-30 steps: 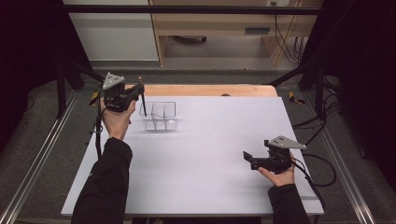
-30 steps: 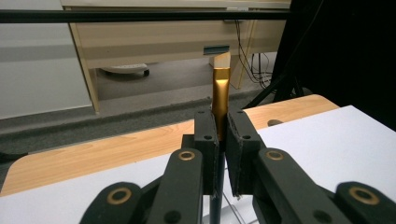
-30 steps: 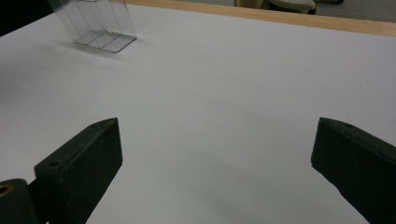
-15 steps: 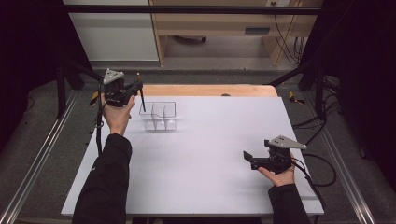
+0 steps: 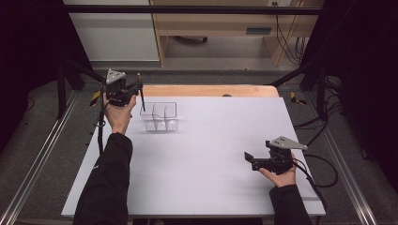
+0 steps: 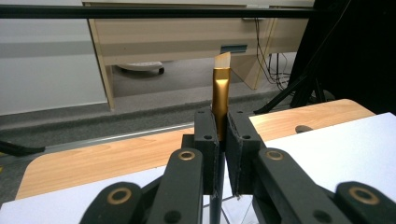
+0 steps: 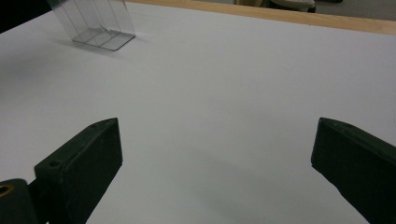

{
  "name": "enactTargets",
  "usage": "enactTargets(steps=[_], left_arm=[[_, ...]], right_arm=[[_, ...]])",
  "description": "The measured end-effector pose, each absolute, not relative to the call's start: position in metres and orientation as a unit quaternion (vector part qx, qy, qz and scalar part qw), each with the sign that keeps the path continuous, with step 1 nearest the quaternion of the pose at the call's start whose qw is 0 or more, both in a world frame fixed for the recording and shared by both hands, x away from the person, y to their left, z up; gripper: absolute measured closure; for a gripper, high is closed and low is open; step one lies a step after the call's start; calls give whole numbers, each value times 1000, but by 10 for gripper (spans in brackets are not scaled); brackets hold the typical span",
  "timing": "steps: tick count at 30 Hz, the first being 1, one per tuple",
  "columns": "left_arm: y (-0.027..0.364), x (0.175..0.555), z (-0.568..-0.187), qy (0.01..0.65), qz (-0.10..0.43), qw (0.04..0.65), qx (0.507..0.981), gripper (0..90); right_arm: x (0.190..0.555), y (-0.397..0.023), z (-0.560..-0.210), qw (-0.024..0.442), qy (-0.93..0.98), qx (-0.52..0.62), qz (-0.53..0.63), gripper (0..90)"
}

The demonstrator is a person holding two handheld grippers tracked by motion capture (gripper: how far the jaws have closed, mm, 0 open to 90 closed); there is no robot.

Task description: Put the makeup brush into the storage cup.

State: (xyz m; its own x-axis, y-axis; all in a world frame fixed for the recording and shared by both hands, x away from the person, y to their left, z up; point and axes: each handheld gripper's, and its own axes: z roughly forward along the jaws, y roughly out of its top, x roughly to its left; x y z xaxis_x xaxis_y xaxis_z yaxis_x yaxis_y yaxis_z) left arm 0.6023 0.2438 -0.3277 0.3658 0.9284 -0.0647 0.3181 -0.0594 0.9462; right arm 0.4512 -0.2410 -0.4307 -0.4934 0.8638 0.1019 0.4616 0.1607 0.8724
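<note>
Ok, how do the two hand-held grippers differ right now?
The left hand-held gripper is shut on a makeup brush, bristles up; the right hand-held gripper is open with nothing between its jaws. The left is raised beside the clear organizer; the right sits low, far from it. Both have black jaws.

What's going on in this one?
A person works at a white table with a gripper in each hand. The left gripper is shut on a makeup brush, gold ferrule and bristles pointing up, held just left of a clear divided organizer. The brush is not yet in it. The right gripper hangs open with nothing between its jaws, low over the table's near right part.
</note>
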Motion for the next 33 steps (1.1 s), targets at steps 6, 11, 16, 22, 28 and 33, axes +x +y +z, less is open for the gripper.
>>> enactTargets(steps=[6,11,16,22,28,33], left_arm=[[245,606,-334,475,305,493,662,828],[244,607,-339,478,302,489,664,828],[246,606,-343,480,300,488,664,829],[246,605,-348,481,297,486,667,828],[245,604,-354,480,292,490,666,828],[244,603,-360,480,290,486,670,829]], right_arm=[[451,-240,-431,216,730,454,462,26],[451,-241,-431,216,731,454,462,26],[451,-240,-431,216,731,454,462,26],[452,-240,-432,217,729,455,463,27],[452,-239,-433,215,730,455,462,27],[452,-239,-433,214,731,455,462,28]])
